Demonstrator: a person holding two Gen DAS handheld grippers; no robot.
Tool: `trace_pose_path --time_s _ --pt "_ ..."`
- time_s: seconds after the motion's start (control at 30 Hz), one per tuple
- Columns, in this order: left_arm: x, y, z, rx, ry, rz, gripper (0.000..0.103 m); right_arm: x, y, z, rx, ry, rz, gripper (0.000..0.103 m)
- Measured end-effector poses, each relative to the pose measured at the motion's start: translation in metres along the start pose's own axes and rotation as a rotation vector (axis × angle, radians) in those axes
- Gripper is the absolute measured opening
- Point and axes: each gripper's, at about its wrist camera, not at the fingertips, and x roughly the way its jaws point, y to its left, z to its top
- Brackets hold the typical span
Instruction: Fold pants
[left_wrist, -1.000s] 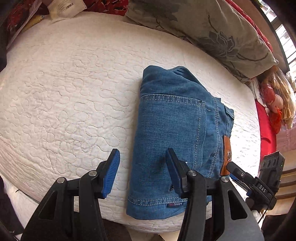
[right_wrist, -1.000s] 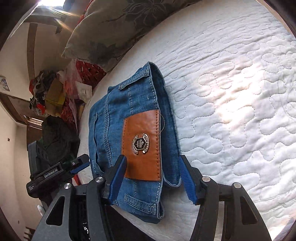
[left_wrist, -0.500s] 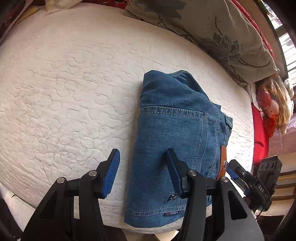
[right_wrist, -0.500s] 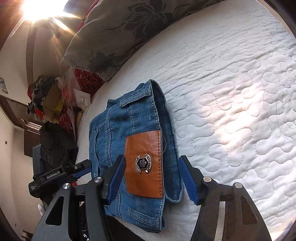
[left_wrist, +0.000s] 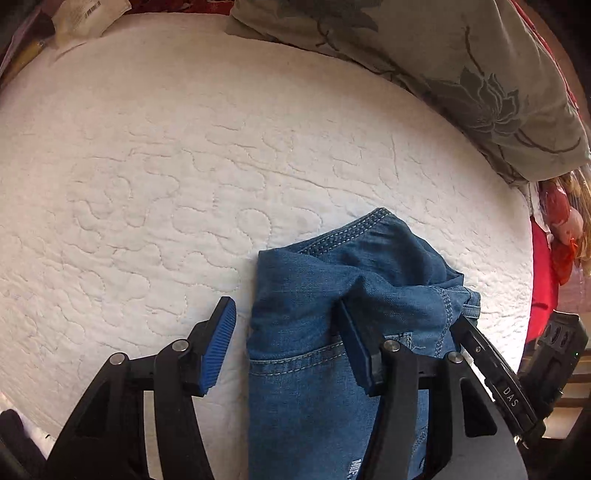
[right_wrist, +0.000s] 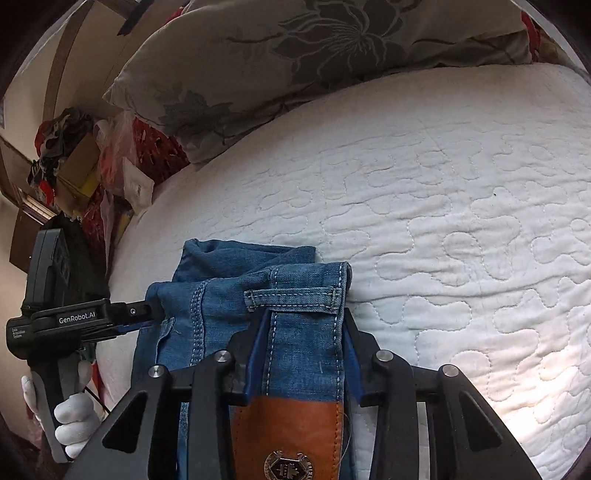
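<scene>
Folded blue denim pants (left_wrist: 306, 369) lie near the front edge of a white quilted bed (left_wrist: 184, 166). My left gripper (left_wrist: 286, 345) straddles their left edge and its jaws are opening. Its left pad (left_wrist: 219, 343) is clear of the cloth, and its right finger (left_wrist: 354, 347) digs into a raised fold. In the right wrist view the waistband (right_wrist: 306, 332), with a belt loop and a brown leather patch (right_wrist: 288, 432), runs between the fingers of my right gripper (right_wrist: 304, 354). Those jaws are closing, and both pads touch the band's sides.
A grey flowered pillow (left_wrist: 443, 66) lies along the bed's far side. Red cloth and bags (left_wrist: 554, 236) sit off the right end. Boxes and clutter (right_wrist: 74, 158) pile up beside the bed. A white-gloved hand (right_wrist: 74, 417) holds the left gripper's handle.
Both grippers have moved forward over the pants, which now look bunched at the far end. The right jaws narrowed onto the waistband. The left jaws spread a little.
</scene>
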Motion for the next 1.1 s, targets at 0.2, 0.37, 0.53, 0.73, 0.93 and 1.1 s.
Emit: trace_pose_path --time_s 0.2,0.37,0.53,0.73,0.93,1.1 --pt "-0.017 0.037 -0.011 -0.080 0.053 -0.176 0.059 -0.037 -0.025 -0.012 0.145 -0.030 0.140 0.053" --pt "-0.027 0.054 -0.056 -0.078 0.089 -0.268 0.059 -0.064 -0.039 -0.059 0.167 0.032 0.172 0.065" --pt "-0.015 0.040 -0.103 -0.079 0.172 -0.349 0.059 -0.052 -0.022 -0.094 0.103 0.078 0.156 0.051" --pt "-0.017 0.036 -0.127 -0.011 0.115 -0.186 0.058 -0.073 -0.022 -0.106 0.020 0.056 0.091 0.007" --pt "-0.036 0.030 -0.130 -0.007 0.125 -0.243 0.058 -0.081 -0.046 -0.125 0.176 0.069 0.228 0.025" --pt "-0.047 0.030 -0.161 0.037 0.118 -0.245 0.058 -0.079 -0.036 -0.139 0.151 0.072 0.180 0.033"
